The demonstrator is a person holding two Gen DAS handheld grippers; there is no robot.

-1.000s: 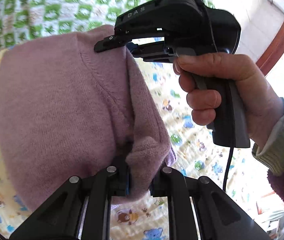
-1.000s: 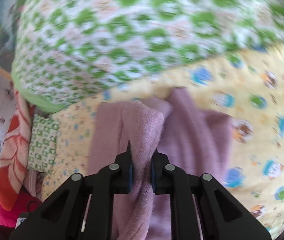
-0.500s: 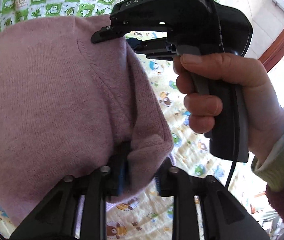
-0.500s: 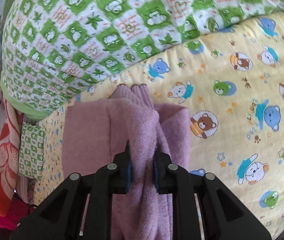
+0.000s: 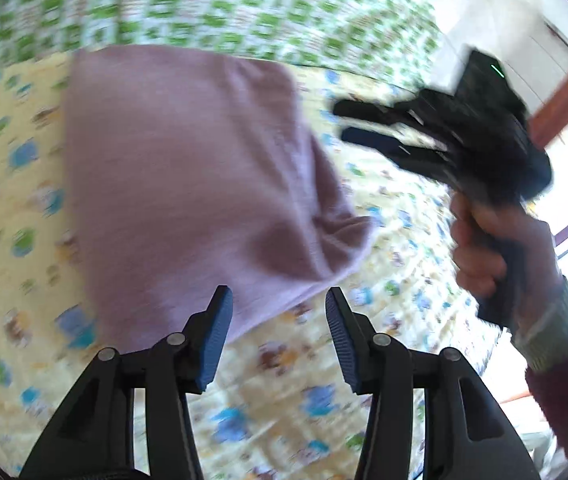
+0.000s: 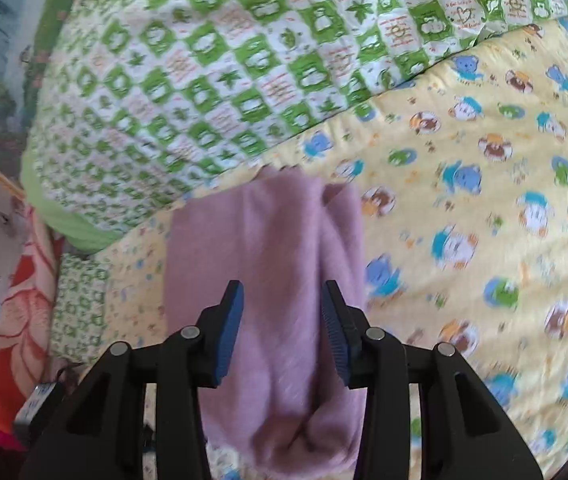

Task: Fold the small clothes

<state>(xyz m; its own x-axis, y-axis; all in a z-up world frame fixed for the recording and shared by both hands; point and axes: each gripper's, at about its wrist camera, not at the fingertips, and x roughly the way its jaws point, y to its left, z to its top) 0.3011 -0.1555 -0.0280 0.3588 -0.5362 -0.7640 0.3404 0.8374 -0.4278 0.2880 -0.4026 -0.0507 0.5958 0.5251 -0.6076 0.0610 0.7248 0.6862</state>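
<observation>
A folded mauve knitted garment (image 5: 188, 176) lies on a yellow sheet printed with cartoon bears (image 5: 12, 216). My left gripper (image 5: 278, 300) hovers just off its near edge, jaws opening, no cloth between the blue pads. In the left wrist view my right gripper (image 5: 343, 122) is at the right, held by a hand (image 5: 487, 248), fingers apart and clear of the cloth. In the right wrist view the garment (image 6: 268, 264) lies below my right gripper (image 6: 282, 292), whose jaws are opening; the pads do not press on it.
A green and white checked quilt (image 6: 244, 60) is bunched along the far side of the sheet (image 6: 483, 200). Red and orange bedding (image 6: 8, 312) is piled at the left. A wooden door frame (image 5: 563, 100) and a bright opening are at the right.
Both grippers have let go of the mauve garment and drawn back from it. Their jaws, shut on the cloth before, now stand apart. The garment lies folded on the sheet.
</observation>
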